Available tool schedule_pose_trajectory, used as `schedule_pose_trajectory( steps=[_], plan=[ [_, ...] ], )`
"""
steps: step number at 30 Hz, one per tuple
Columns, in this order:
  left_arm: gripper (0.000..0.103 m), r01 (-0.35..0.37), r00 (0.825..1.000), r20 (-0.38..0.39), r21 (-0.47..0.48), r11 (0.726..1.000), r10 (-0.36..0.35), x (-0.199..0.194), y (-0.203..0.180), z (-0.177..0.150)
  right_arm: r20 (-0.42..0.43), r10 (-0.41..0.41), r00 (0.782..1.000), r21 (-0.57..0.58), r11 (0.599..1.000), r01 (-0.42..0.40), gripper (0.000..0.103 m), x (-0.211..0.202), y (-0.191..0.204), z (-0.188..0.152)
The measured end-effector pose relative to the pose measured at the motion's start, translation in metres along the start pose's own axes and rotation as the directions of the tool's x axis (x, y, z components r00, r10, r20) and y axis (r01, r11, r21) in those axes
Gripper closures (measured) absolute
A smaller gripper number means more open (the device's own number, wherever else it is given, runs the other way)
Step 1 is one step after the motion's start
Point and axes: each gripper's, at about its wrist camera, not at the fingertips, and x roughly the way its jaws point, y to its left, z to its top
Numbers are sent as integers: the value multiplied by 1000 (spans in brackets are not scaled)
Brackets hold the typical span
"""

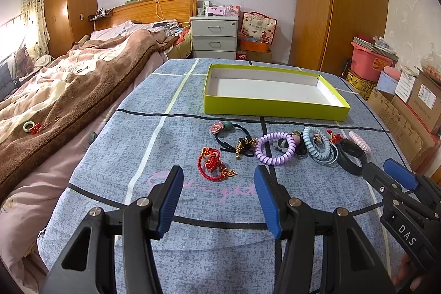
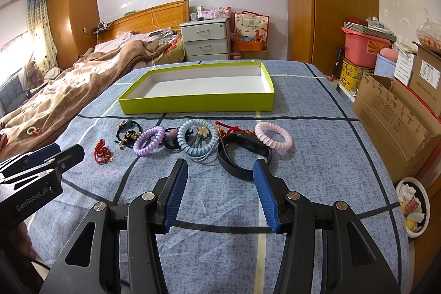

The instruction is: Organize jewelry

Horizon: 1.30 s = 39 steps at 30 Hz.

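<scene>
While both claws hover above the blue-grey cloth, nothing is held, view by view:

Left wrist view
- left gripper [image 1: 219, 178]: fingers spread wide apart, empty, above the blue-grey bedcover [image 1: 171, 211]
- red knotted cord bracelet [image 1: 213, 163]: lies on the cover just ahead of the gap between the fingers, nearer the left finger
- black hair tie with charms [image 1: 237, 139]: beyond the red cord, beside the purple coil hair tie [image 1: 275, 149]
- blue coil hair tie [image 1: 317, 146]: right of the purple one, touching it in a cluster with darker ties
- black wristband [image 1: 351, 154]: at the right of the row, close to the tip of the right gripper [image 1: 388, 172], which enters from the right with its fingers parted
- pink coil hair tie [image 1: 359, 141]: far right end of the row
- green box [image 1: 275, 108]: open, white inside, holds nothing, sits beyond the row

Right wrist view
- right gripper [image 2: 220, 170]: fingers wide apart, empty; black wristband [image 2: 242, 153] lies just ahead of the right finger
- pink coil hair tie [image 2: 273, 135]: touching the wristband's far right side
- blue coil hair tie [image 2: 197, 138]: in the middle of the row, with the purple coil hair tie [image 2: 148, 141] to its left
- red knotted cord bracelet [image 2: 102, 152]: left end of the row, apart from the others, near the left gripper [image 2: 62, 153] at the left edge
- green box [image 2: 193, 104]: behind the row, well apart from both claws
- bed [image 2: 69, 84]: left of the cover, brown blanket on it
</scene>
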Motion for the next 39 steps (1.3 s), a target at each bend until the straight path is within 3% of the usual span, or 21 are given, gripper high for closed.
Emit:
schedule_pose_trajectory(
  steps=[27,33,37,39],
  plan=[
    [47,7,1000,-12,-7,1000,-7,1,8,0,-7,13,1000,-4,1000,-13,53,0,-1,0],
    [47,56,996,-63,-10,998,-57,12,15,3,-32,4,999,25,1000,-3,53,7,-22,4],
    [47,97,990,-101,-49,994,-101,24,29,3,-78,-53,996,38,998,56,52,19,-44,7],
    [47,101,988,-108,-58,993,-106,28,35,5,-103,-36,994,57,998,42,52,26,-51,11]
  ],
)
